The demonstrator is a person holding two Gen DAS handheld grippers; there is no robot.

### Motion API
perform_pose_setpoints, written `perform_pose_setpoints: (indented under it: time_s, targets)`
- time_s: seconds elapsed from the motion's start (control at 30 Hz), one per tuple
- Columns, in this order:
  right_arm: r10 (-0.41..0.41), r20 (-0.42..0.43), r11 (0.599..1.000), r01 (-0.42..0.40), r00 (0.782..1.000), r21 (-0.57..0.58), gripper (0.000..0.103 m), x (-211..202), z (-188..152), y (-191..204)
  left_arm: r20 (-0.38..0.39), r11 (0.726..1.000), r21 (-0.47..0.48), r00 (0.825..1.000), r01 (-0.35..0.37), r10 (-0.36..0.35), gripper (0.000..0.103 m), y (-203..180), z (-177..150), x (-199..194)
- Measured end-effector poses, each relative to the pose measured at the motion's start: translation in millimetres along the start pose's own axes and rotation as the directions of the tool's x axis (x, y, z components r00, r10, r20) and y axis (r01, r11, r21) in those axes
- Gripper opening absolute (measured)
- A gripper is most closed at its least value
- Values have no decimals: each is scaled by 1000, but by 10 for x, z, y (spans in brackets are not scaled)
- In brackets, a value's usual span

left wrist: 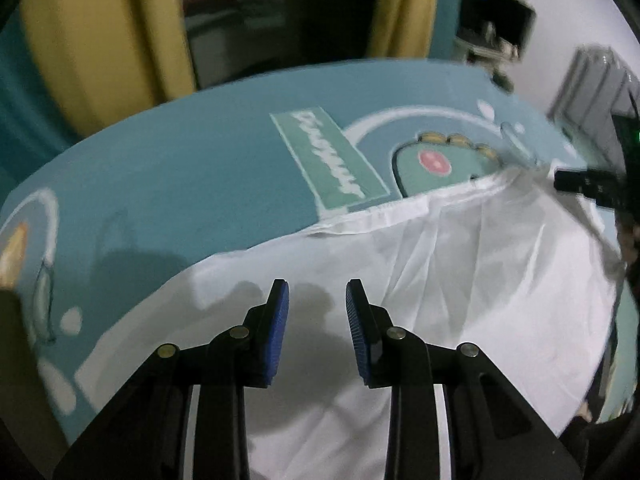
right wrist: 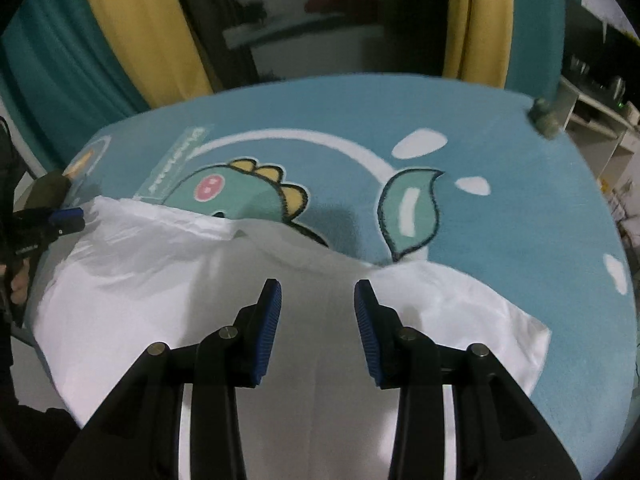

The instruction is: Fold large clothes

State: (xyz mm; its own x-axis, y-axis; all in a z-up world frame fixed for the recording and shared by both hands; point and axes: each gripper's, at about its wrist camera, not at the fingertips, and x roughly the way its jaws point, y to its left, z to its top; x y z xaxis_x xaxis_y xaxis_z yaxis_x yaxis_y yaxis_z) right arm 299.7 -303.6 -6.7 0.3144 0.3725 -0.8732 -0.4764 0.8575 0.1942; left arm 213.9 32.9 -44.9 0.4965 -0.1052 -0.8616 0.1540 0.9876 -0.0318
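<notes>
A white garment (left wrist: 460, 280) lies spread and wrinkled on a blue mat (left wrist: 180, 180) printed with a cartoon dinosaur. My left gripper (left wrist: 317, 286) hovers over the garment's near part, open, its blue pads apart with nothing between them. At the right edge of that view, the right gripper (left wrist: 560, 180) shows beside the garment's far corner. In the right wrist view, my right gripper (right wrist: 317, 284) is open above the garment (right wrist: 160, 280), holding nothing. The left gripper (right wrist: 76, 218) shows at the garment's left corner, on the mat (right wrist: 500, 200).
Yellow and teal curtains (right wrist: 140, 40) hang behind the mat around a dark opening. A grey-green post (right wrist: 546, 118) stands at the mat's far right corner. White shelves (right wrist: 600, 116) stand to the right. A person's hand (right wrist: 18, 284) shows at the left edge.
</notes>
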Motion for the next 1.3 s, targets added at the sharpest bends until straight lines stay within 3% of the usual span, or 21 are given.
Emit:
perform_pose_setpoints:
  time_s: [0.1, 0.17, 0.43, 0.67, 0.97, 1.3]
  targets:
    - [-5, -69, 999, 3, 998, -36, 37, 191, 64, 13, -48, 998, 62, 999, 10, -7, 32, -86, 76, 181]
    - [-20, -66, 998, 16, 998, -64, 37, 240, 120, 28, -77, 996, 89, 997, 8, -1, 32, -100, 130, 319]
    - [-124, -45, 984, 117, 991, -134, 37, 442, 408, 22, -46, 997, 78, 999, -15, 18, 32, 2, 435, 511]
    - [-162, -26, 984, 159, 987, -78, 37, 429, 564, -174, -31, 999, 27, 999, -18, 19, 36, 144, 537, 550]
    - [-240, 36, 970, 242, 970, -39, 37, -84, 258, -243, 34, 998, -50, 999, -37, 38, 36, 332, 195, 162]
    - [-257, 93, 966, 252, 962, 57, 37, -565, -238, -111, 140, 965, -261, 988, -26, 65, 36, 564, -639, -533]
